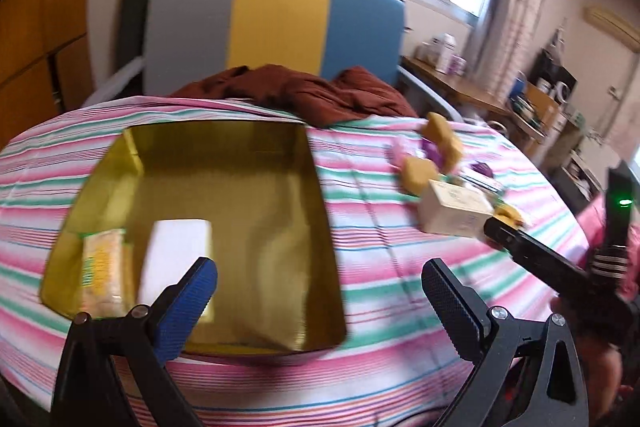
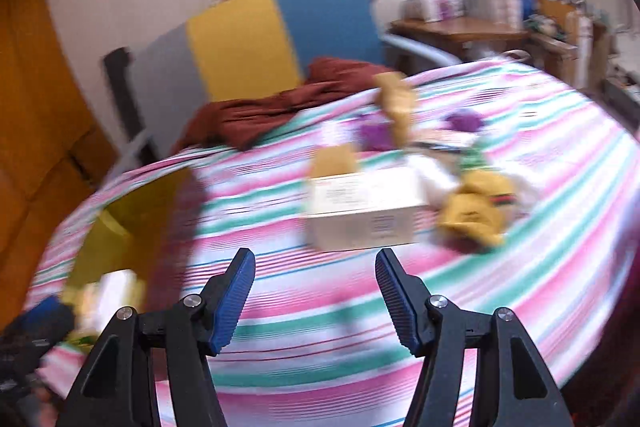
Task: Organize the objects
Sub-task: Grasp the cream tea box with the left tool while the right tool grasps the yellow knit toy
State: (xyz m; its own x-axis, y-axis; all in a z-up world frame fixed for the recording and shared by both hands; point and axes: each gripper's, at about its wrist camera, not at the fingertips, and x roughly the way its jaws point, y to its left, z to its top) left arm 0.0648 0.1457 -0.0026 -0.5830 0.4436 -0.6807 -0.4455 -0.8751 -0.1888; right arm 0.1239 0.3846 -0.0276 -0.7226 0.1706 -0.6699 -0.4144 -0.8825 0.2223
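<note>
The cream carton (image 2: 366, 213) near the striped counter's (image 2: 540, 227) middle looks light, stiff; grip its long sides. Right gripper (image 2: 316, 297) and left gripper (image 1: 320, 301) fingers gape wide, empty.

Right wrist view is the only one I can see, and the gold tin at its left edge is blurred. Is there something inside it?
Observer: Yes. The left wrist view shows that the gold tin holds a white packet and a yellow packet, side by side in its near left part.
Operator: Is the other part of the tin free?
Observer: Its right half shows only bare gold floor.
Operator: Does the left gripper hold anything?
Observer: No. The left gripper is open, with nothing between its fingers, and it hangs over the tin's near edge.
</note>
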